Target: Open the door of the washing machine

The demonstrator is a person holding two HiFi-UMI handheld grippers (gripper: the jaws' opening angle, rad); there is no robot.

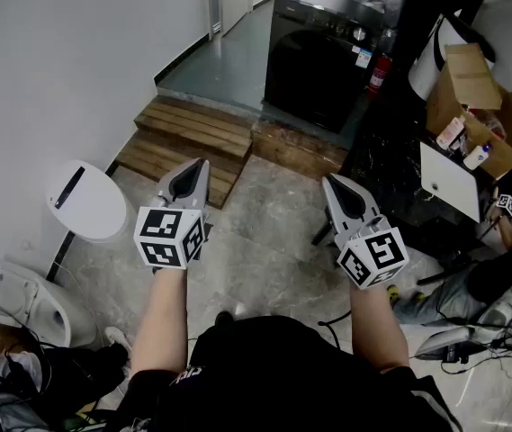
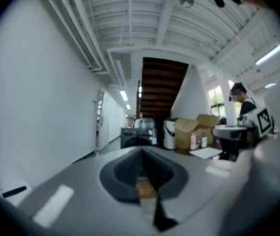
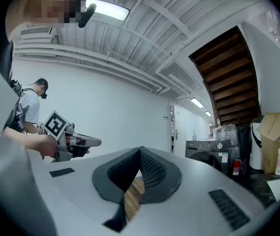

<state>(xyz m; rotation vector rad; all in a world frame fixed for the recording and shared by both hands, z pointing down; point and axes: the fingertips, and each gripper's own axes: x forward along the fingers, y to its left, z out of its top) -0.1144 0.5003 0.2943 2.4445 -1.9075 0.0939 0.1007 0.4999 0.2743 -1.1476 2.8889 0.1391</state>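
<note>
The black front-loading washing machine (image 1: 314, 61) stands on the far side of the room with its round door closed. It also shows small in the distance as the washing machine (image 2: 135, 137) in the left gripper view, and right of centre as the washing machine (image 3: 206, 152) in the right gripper view. My left gripper (image 1: 200, 164) and right gripper (image 1: 331, 180) are held side by side over the stone floor, pointing level toward the machine and well short of it. Both are shut with nothing between the jaws, as the left gripper (image 2: 142, 151) and right gripper (image 3: 140, 150) show in their own views.
A wooden pallet step (image 1: 188, 138) lies between me and the machine. A white lidded bin (image 1: 85, 201) stands by the left wall. Cardboard boxes (image 1: 471, 97), a red fire extinguisher (image 1: 379, 72) and floor cables (image 1: 480, 340) crowd the right. Another person (image 3: 29, 107) stands at left.
</note>
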